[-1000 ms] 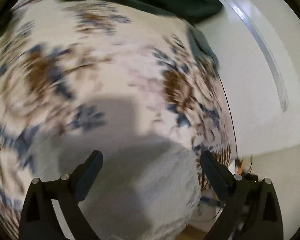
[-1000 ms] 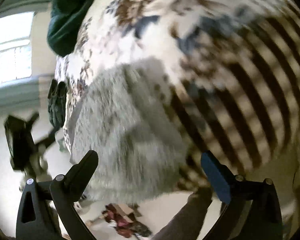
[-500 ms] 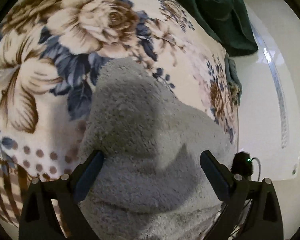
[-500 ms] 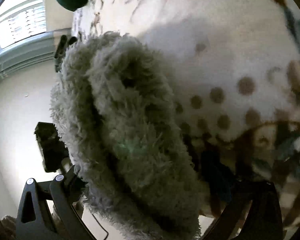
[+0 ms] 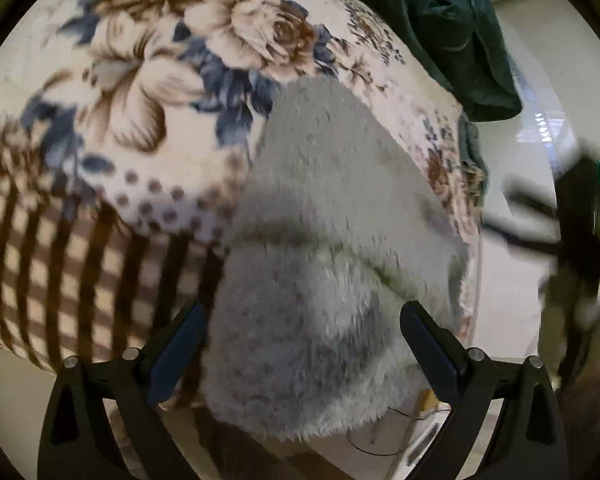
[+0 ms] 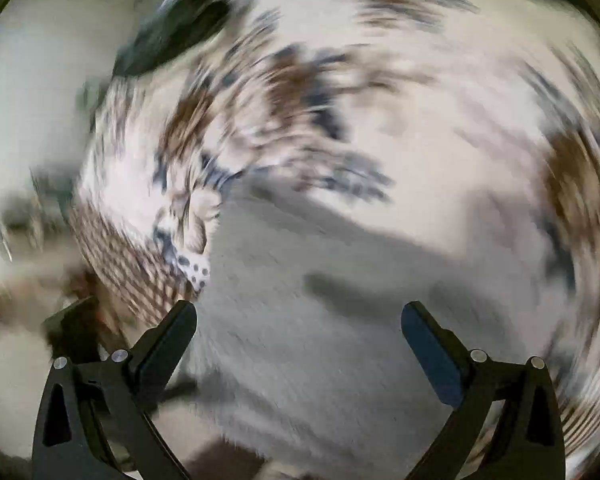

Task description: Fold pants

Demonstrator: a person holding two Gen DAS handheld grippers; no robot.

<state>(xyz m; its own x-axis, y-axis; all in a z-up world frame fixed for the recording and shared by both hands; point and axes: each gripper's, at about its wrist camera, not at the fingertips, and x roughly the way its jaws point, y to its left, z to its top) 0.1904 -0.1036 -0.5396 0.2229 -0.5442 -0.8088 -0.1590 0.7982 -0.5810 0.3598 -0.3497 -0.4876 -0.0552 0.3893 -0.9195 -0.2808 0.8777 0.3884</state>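
A floral blanket (image 5: 148, 92) spreads ahead of both claws, the grey fuzzy pants (image 5: 324, 264) lie folded on it straight before and between the spread, empty fingers of the left gripper (image 5: 302, 342) and right gripper (image 6: 300, 340), and a dark green cloth (image 5: 440, 20) sits far beyond.

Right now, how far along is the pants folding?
Some folding looks done: the fluffy grey pants lie bunched in layers on the flowered blanket, with a crease across them. Nothing is in hand: the left claw and right claw are both open over the fabric. The right view is blurred, so whether more folds are needed is hard to judge.
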